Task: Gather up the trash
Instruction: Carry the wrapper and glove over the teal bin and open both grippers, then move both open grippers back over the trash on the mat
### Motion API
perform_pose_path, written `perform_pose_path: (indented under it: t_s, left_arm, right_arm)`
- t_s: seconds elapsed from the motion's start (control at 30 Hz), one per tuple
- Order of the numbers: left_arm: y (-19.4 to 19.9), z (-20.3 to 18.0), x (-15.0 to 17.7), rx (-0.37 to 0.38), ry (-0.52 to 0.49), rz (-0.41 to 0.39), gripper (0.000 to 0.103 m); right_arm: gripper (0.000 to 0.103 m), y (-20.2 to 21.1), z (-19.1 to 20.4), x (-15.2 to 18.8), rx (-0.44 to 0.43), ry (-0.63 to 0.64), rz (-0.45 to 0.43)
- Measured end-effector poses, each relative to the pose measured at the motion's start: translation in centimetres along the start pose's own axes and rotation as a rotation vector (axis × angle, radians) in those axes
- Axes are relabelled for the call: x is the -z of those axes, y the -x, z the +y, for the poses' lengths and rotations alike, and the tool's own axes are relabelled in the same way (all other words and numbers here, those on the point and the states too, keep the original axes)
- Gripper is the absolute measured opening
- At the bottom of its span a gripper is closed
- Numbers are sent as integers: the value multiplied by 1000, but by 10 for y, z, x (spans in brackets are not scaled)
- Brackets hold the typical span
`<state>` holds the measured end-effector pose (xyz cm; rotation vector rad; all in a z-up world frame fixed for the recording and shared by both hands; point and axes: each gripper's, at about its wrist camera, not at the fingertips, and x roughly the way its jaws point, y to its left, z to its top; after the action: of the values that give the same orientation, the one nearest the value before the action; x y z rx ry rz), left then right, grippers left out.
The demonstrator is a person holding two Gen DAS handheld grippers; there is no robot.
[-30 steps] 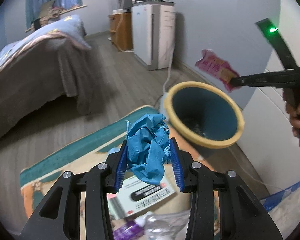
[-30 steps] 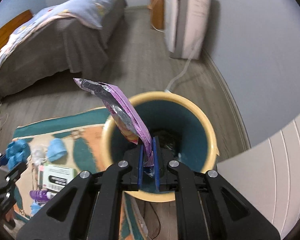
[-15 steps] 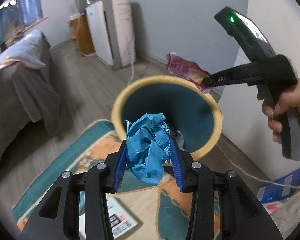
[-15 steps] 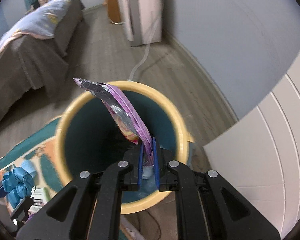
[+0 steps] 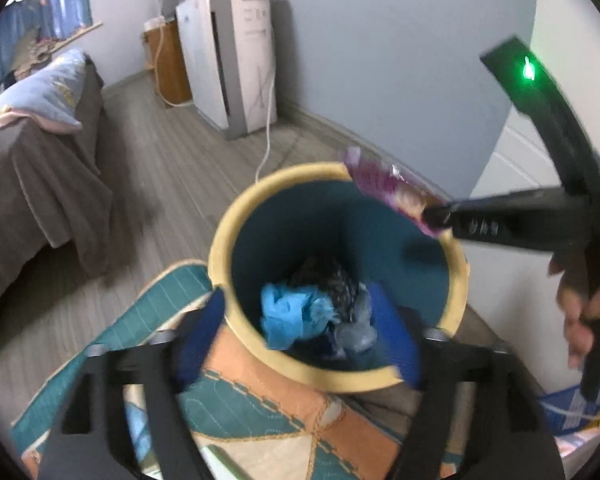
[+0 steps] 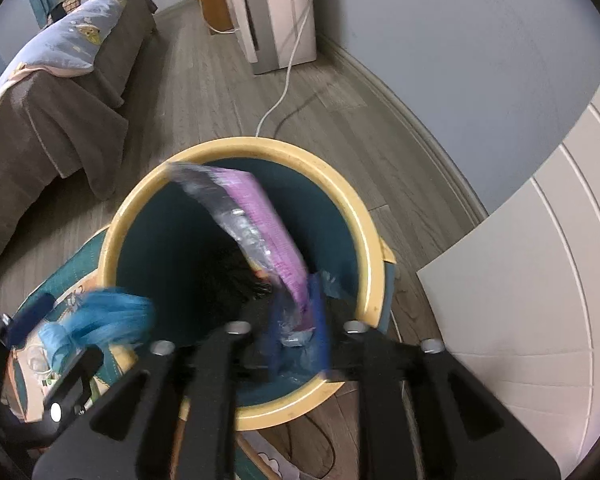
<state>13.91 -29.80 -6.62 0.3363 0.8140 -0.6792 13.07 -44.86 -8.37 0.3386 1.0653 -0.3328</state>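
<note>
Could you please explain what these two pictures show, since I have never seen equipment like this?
A person holds a hand-held gripper in each hand, with a camera looking along its fingers. Both hang over a round teal bin with a yellow rim. The left gripper has just opened wide; its crumpled blue paper is dropping into the bin. The right gripper has also been opening, and the purple foil wrapper stands loosely between its fingers. A patterned teal and orange rug lies beside the bin.

Left tongs (image 5: 300, 340) just opened, blue wad (image 5: 292, 316) over bin (image 5: 220, 252)
</note>
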Motion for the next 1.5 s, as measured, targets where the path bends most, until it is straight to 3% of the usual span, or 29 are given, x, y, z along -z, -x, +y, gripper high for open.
perform_pose_path:
  t_s: [0.03,0.1,0.2,0.33,0.53,0.73,0.93,1.23,1.4,1.5]
  left_arm:
    - [2,2,0,4,8,-5,81]
    - [4,6,1,-10,27,0,89]
    - [10,15,5,-38,70,-10,95]
    - [19,30,16,-49,133,-3,97]
    - [44,58,31,-113,173,5,97]
    - [95,93,54,-221,178,-24,98]
    - [143,130,83,-304,239,-1,98]
    - [191,165,138,-358,371,-15,98]
    - [193,184,148,-366,408,-24,98]
    - [194,188,152,-371,400,-20,98]
  right_arm:
    - [57,2,1,0,4,4,-10]
    - [61,5,1,-3,8,-2,-23]
    - [85,10,-2,-5,-15,-33,-43]
    - [97,16,0,-9,-32,-51,-66]
    - [97,19,14,-10,-21,-15,-68]
    - [97,29,33,-12,-27,24,-84]
    - [97,45,68,-10,-71,106,-107]
    - [97,63,119,5,-140,233,-118]
    - [97,60,165,29,-252,387,-66]
    - [97,50,197,51,-266,536,-19]
